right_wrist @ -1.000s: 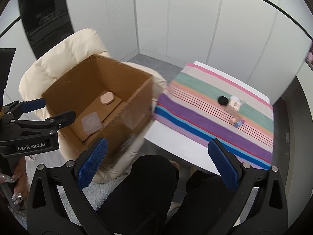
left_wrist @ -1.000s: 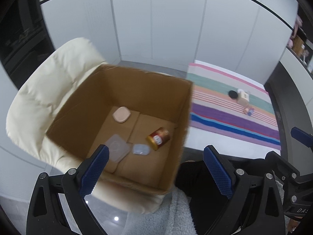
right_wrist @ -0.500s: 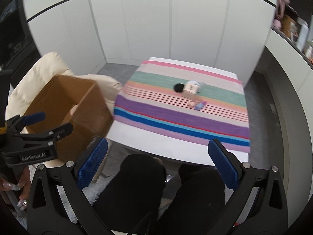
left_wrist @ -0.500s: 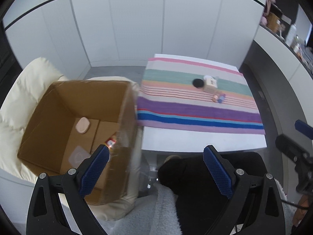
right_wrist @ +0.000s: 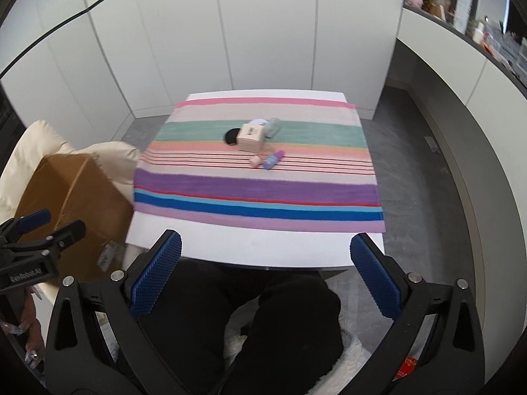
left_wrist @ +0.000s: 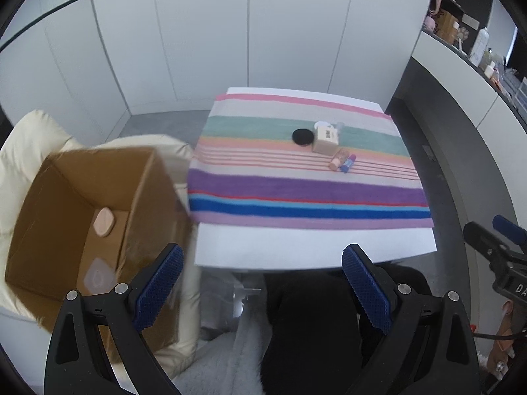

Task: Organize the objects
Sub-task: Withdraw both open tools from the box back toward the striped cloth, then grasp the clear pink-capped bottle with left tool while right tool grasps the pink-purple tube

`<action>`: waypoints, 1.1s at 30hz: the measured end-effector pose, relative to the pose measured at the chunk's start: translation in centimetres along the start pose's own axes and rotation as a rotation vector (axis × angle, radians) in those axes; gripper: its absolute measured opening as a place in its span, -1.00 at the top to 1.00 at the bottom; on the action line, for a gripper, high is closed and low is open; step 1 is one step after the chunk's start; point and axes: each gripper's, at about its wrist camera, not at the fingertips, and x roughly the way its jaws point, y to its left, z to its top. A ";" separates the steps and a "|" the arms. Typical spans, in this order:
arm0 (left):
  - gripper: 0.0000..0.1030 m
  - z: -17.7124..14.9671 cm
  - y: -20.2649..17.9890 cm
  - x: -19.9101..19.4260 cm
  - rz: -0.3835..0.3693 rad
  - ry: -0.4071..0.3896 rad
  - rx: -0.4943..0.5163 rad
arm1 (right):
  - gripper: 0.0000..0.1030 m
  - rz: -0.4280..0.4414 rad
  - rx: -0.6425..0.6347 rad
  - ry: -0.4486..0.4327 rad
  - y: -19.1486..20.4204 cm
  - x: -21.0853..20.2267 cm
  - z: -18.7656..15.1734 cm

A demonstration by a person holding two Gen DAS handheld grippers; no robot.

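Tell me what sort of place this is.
Probably a room in a home. A small white table carries a striped cloth with toiletry-like items, a cream padded chair holds a cardboard box, and a shelf of bottles runs along the wall.

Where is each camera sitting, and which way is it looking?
Left wrist: on the left claw, facing the striped cloth and cardboard box; black-clad legs and the right claw's edge show.
Right wrist: on the right claw, facing the table squarely; legs and a hand show.
Both see the small cream box, cloth and cardboard box.
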 end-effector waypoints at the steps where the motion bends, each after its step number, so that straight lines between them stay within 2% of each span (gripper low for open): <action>1: -0.90 0.4 -0.5 0.4 -0.012 -0.002 0.006 | -1.00 -0.004 0.005 0.005 -0.4 0.5 0.2; 7: -0.90 2.7 -2.7 3.5 -0.069 0.003 -0.014 | -1.00 -0.035 0.033 0.011 -3.3 2.8 1.1; 12: -0.90 4.6 -4.5 7.9 0.013 0.024 0.011 | -1.00 -0.041 0.027 -0.006 -5.1 6.2 2.8; 15: -0.90 5.4 -4.6 10.8 0.010 0.050 -0.022 | -1.00 -0.046 0.012 0.004 -5.7 9.3 4.0; 22: -0.90 6.9 -3.4 17.4 -0.025 0.140 -0.121 | -1.00 0.049 -0.100 -0.031 -5.6 16.8 6.1; 26: -0.90 7.2 -2.9 20.4 -0.019 0.175 -0.130 | -1.00 0.194 -0.179 -0.030 -5.3 22.2 6.9; 33: -0.90 7.2 -2.2 24.3 -0.020 0.231 -0.165 | -1.00 0.243 -0.433 0.022 -2.2 31.3 8.2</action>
